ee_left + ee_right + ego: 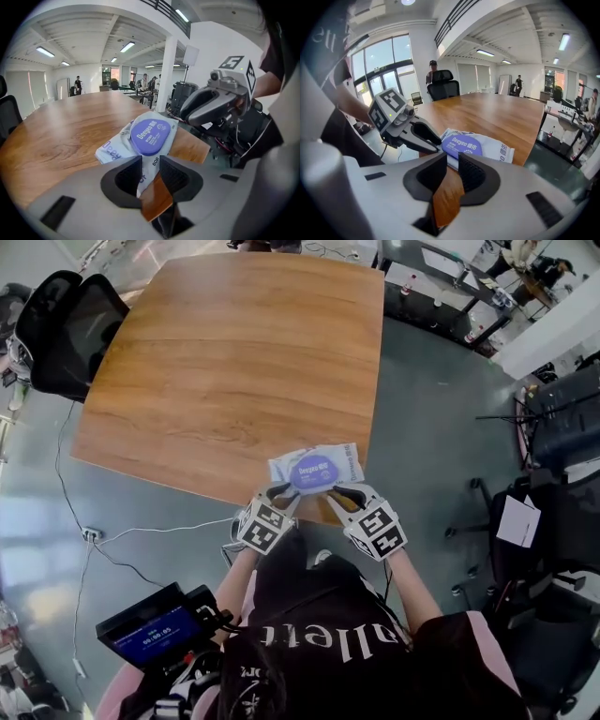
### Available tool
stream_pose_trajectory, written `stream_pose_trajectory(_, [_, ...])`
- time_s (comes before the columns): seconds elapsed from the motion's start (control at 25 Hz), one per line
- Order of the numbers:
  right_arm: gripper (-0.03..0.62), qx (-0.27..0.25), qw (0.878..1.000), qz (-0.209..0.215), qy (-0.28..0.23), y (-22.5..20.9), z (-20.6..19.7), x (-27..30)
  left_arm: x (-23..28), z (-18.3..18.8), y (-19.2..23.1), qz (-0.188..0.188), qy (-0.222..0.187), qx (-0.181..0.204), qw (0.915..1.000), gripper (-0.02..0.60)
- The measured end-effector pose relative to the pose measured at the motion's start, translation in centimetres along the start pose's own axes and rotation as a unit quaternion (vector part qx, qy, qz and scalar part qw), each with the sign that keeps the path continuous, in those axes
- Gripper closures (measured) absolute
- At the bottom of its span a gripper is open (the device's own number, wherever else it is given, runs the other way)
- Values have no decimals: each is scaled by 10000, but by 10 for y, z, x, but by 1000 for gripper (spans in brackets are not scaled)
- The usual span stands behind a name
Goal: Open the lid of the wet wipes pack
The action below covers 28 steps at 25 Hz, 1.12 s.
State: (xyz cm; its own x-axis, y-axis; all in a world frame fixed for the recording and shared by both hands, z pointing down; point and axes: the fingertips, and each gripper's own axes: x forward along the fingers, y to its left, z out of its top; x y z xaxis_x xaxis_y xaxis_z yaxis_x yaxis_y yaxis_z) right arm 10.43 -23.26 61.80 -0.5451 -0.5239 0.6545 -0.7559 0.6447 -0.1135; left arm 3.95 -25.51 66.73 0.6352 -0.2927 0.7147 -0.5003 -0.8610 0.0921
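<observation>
The wet wipes pack (pixel 317 468) is white with a purple oval lid (pixel 312 472). It lies flat at the near edge of the wooden table (pixel 234 362), and the lid is closed. My left gripper (pixel 286 490) is at the pack's near left edge. In the left gripper view the pack's (pixel 150 135) white edge runs between the narrow jaws of my left gripper (pixel 151 164), which is shut on it. My right gripper (pixel 339 489) sits at the pack's near right side. Its jaws are close together in the right gripper view (pixel 452 161), with only wood between them and the lid (pixel 462 146) just beyond.
A black office chair (pixel 70 334) stands at the table's far left corner. Dark chairs and stands (pixel 562 418) crowd the right side. A device with a blue screen (pixel 155 624) is at my lower left, and a cable (pixel 141 535) trails across the grey floor.
</observation>
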Motion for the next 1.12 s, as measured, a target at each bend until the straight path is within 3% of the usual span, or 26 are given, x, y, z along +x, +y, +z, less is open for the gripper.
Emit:
stream_pose_trajectory(0.16, [496, -910, 9946, 176, 466, 5, 3, 19, 5, -3, 4, 2, -32, -241, 9997, 479])
stream_pose_trajectory(0.36, [490, -2282, 9701, 141, 819, 4, 6, 41, 7, -3, 6, -35, 32, -402, 9992, 479])
stream_pose_trajectory(0.6, [490, -3648, 9218, 337, 1266, 5, -5, 59, 11, -3, 8, -226, 197, -454, 9985, 477])
stream_pose_trajectory(0.76, [490, -4532, 8818, 350, 1258, 10, 0, 60, 7, -1, 7, -264, 220, -287, 9990, 477])
stream_pose_trajectory(0.84, [490, -4809, 8675, 366, 1216, 12, 2, 59, 6, -1, 7, -251, 226, -169, 9993, 477])
stream_pose_trajectory(1.12, [480, -4944, 8605, 562, 1096, 12, 5, 56, 10, -3, 5, -130, 189, 22, 9997, 477])
